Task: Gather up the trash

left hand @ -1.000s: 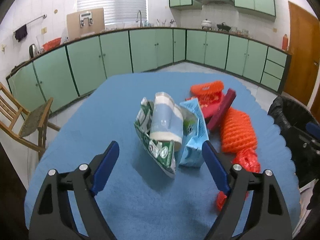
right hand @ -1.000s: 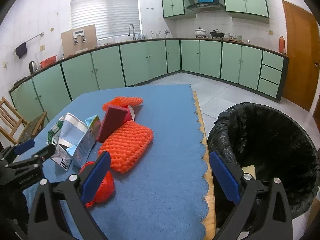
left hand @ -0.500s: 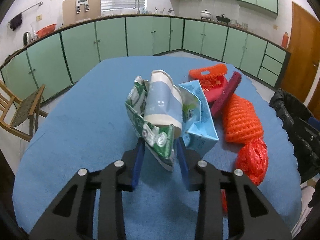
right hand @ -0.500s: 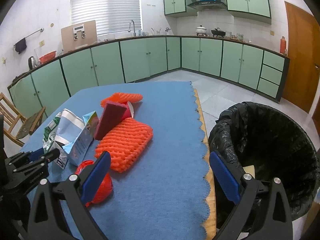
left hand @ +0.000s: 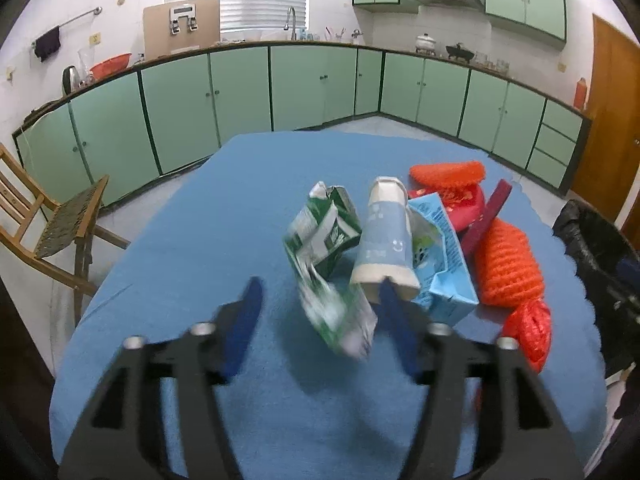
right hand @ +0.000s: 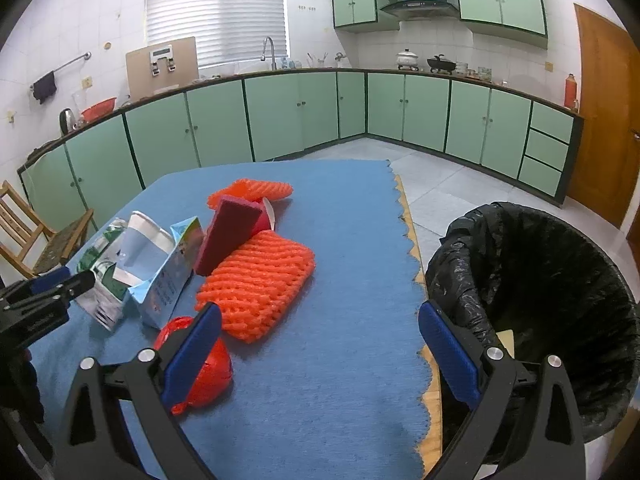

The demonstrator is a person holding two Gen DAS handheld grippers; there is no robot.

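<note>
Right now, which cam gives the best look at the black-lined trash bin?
Right wrist view: the black-lined trash bin fills the right side, with its rim, its open mouth and something pale inside visible, beside the blue-covered table. The left wrist view catches only a dark sliver of it at the right edge.

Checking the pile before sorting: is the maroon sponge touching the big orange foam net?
Touching. In the right wrist view the maroon sponge leans with its lower edge against the orange foam net, with no gap between them.

Crumpled cartons [left hand: 332, 256], orange foam nets [right hand: 256, 284] on table
</note>
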